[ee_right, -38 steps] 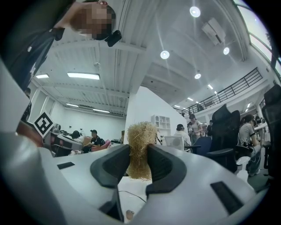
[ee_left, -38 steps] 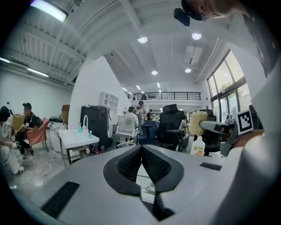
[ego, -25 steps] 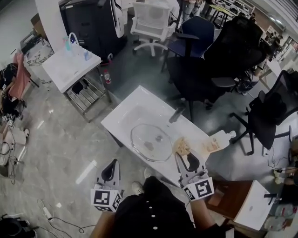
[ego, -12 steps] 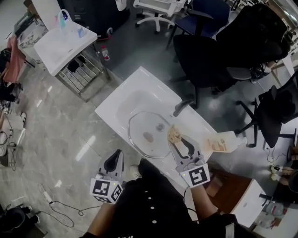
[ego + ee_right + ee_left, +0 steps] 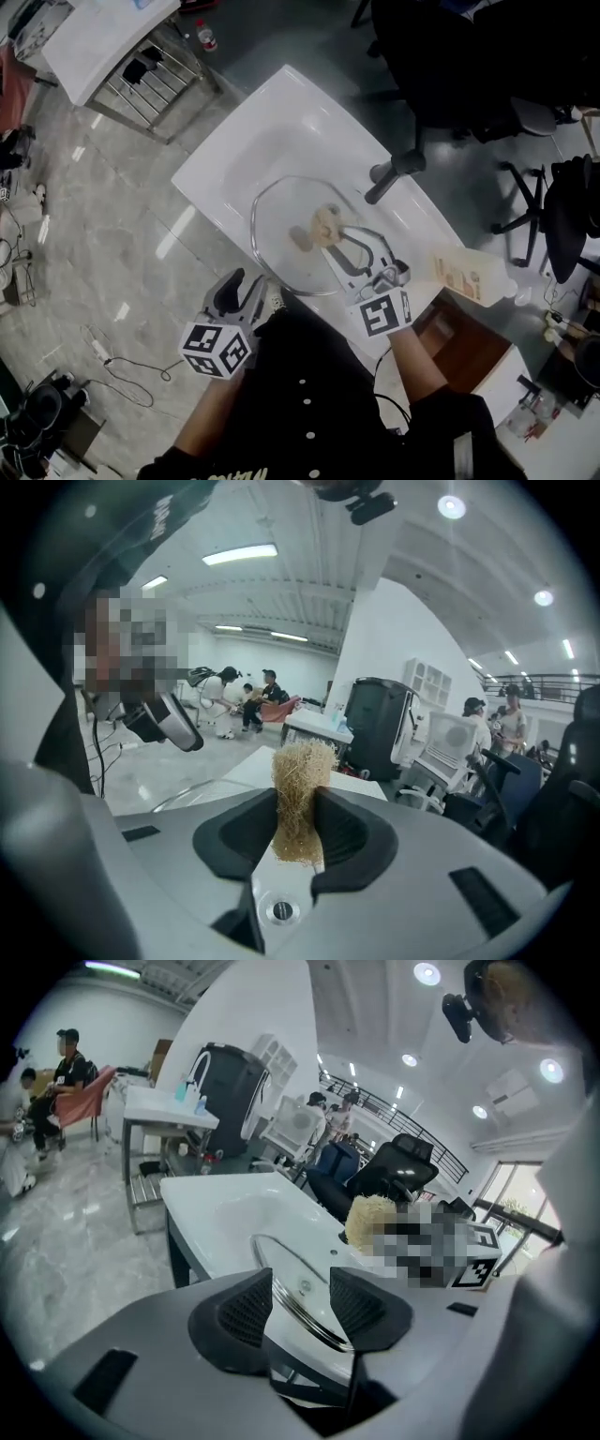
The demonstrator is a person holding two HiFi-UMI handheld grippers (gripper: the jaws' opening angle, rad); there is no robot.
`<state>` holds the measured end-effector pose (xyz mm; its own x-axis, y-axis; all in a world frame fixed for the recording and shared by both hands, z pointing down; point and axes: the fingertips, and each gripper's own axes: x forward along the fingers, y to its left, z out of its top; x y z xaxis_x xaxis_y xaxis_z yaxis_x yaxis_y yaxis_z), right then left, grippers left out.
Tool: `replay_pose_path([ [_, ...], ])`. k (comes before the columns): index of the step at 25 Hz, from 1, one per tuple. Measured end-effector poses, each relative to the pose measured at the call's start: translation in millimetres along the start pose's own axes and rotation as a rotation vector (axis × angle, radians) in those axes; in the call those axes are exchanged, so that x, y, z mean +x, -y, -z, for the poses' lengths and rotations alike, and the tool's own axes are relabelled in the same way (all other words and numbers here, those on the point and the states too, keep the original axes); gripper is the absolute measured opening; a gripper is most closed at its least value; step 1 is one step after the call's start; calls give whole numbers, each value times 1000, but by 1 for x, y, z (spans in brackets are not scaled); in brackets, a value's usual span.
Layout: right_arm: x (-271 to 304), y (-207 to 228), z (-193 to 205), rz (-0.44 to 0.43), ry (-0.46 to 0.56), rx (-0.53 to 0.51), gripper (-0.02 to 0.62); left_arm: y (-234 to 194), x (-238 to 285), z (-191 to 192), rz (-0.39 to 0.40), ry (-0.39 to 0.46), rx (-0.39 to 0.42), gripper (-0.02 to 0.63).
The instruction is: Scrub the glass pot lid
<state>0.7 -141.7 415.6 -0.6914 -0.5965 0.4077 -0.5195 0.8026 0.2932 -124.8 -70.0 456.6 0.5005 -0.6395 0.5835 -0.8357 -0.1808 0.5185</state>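
— Left gripper (image 5: 242,286) and right gripper (image 5: 332,234) have both dropped in over the white sink basin (image 5: 234,131) since the earlier frame. What are the fingers doing?

— My right fingers (image 5: 345,832) are clamped on a tan, fibrous scrubbing wad (image 5: 300,775). It stands proud of the tips, so fibre rather than plastic would meet the glass. My left fingers (image 5: 234,1312) have just been spreading. They pinch nothing, though the rim of the round clear glass pot lid (image 5: 291,1274) shows in the gap.

— Why spread them?

— To pin that rim, I reckon, so the lid won't skate under scrubbing.

— Where's the lid?

— Lying flat in the basin beside the dark faucet (image 5: 394,176). The wad is over its middle, but I can't confirm contact.
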Motion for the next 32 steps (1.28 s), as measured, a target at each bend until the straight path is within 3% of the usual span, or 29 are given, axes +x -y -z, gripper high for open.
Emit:
replay_pose_path([
  [5,41,-9,39,-63,-78,-18,132,-9,29,26,1,-94,-116,218],
  [12,101,-6,103,-66,-246,-104,132,-21,60,41,11,-162,-212,219],
  [16,122,-4,137,-78,-331,-235,132,-21,71,42,29,-185,-229,219],
  [22,141,-2,171,-60,-438,-345,132,-23,82,43,57,-207,-268,200],
  [24,146,-1,175,-48,-470,-365,132,-22,84,43,71,-206,-283,164],
  [32,152,-5,190,-83,-567,-413,130,-23,85,43,61,-228,-257,161],
])
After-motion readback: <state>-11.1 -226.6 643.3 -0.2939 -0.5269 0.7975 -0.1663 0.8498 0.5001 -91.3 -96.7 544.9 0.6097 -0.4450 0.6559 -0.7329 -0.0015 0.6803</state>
